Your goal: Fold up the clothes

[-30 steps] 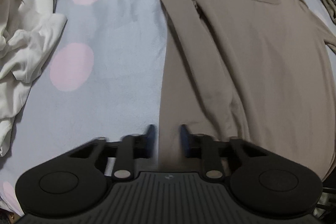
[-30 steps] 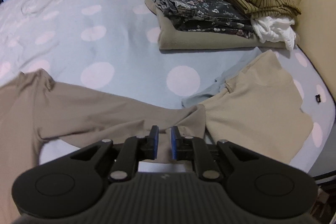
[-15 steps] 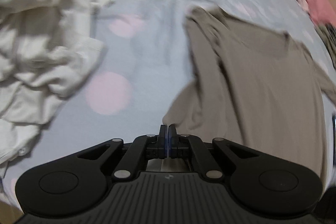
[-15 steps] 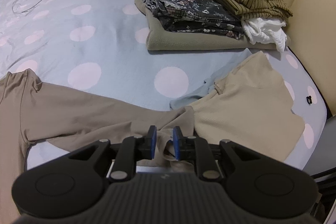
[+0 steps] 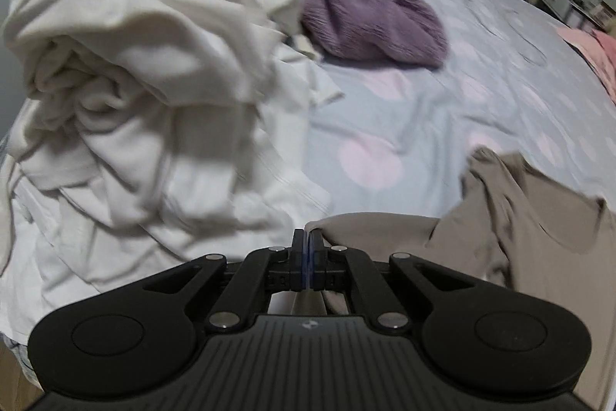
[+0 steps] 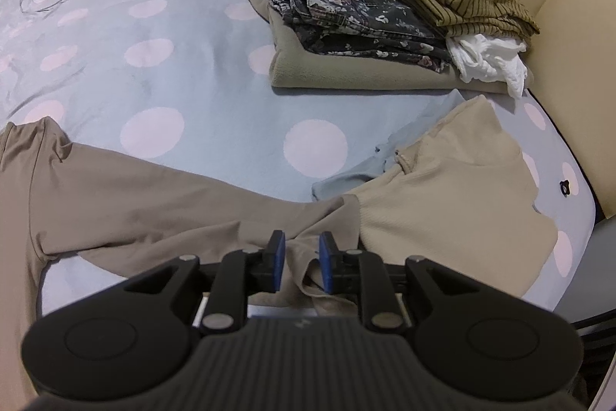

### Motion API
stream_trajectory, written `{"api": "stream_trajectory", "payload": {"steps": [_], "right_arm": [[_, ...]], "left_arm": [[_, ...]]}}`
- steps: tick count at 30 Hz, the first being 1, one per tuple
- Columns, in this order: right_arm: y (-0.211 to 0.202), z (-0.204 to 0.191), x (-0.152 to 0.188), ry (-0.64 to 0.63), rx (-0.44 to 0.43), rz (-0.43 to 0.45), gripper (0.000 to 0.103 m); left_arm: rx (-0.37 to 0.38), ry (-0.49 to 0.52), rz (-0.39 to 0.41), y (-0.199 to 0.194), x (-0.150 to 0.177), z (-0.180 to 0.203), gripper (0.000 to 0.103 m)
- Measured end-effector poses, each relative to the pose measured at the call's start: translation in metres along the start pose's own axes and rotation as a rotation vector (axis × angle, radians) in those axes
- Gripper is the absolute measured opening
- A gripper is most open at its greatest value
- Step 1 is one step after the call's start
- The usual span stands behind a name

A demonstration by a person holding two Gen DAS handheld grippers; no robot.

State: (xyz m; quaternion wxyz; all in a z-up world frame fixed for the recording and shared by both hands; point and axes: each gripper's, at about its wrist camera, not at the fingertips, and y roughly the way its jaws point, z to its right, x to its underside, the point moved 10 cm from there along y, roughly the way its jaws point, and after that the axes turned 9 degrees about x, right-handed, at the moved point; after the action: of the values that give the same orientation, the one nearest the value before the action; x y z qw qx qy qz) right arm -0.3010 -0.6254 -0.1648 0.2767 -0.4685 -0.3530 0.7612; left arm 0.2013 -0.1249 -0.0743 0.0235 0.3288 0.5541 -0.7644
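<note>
The left gripper pinched the taupe shirt's hem beside the white heap; a thin bite could slip. The right gripper, jaws just widening, straddled the sleeve unpressed, near the bed's corner; open sheet lay beyond.

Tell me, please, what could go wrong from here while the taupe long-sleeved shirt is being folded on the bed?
1. The left gripper pinches only a thin edge of the taupe shirt, so the cloth might slip out.
2. The right gripper has just been opening, with the sleeve cuff loose between its fingers; that sleeve may stay unfolded.
3. The cuff lies against the cream top, which a pull could drag along.
</note>
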Motion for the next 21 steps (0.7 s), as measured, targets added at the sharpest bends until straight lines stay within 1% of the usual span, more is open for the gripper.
{"api": "stream_trajectory", "payload": {"steps": [3, 7, 10, 12, 15, 18, 19, 20, 21], "right_arm": [[0.002, -0.001, 0.000, -0.002, 0.003, -0.002, 0.022], [0.004, -0.003, -0.001, -0.011, 0.005, -0.004, 0.022], [0.005, -0.005, -0.003, -0.024, 0.006, 0.000, 0.022], [0.006, -0.007, -0.003, -0.033, 0.010, 0.003, 0.022], [0.007, -0.007, -0.002, -0.039, 0.013, 0.000, 0.023], [0.008, -0.006, -0.001, -0.039, 0.015, -0.003, 0.023], [0.008, -0.007, -0.001, -0.039, 0.014, -0.003, 0.023], [0.008, -0.007, -0.002, -0.039, 0.012, -0.003, 0.023], [0.008, -0.008, -0.002, -0.040, 0.009, -0.002, 0.023]], "left_arm": [[-0.061, -0.028, 0.024, 0.000, -0.008, -0.022, 0.000], [-0.118, -0.058, 0.047, 0.007, -0.017, -0.049, 0.000], [-0.127, -0.091, 0.053, 0.012, -0.023, -0.064, 0.000], [-0.132, -0.089, 0.058, 0.015, -0.026, -0.068, 0.000], [-0.140, -0.074, 0.042, 0.021, -0.025, -0.066, 0.000], [-0.161, -0.007, 0.033, 0.023, -0.022, -0.056, 0.000], [-0.172, 0.018, 0.036, 0.022, -0.022, -0.052, 0.002], [-0.182, 0.043, 0.039, 0.022, -0.021, -0.049, 0.008], [-0.189, 0.065, 0.044, 0.021, -0.021, -0.044, 0.012]]}}
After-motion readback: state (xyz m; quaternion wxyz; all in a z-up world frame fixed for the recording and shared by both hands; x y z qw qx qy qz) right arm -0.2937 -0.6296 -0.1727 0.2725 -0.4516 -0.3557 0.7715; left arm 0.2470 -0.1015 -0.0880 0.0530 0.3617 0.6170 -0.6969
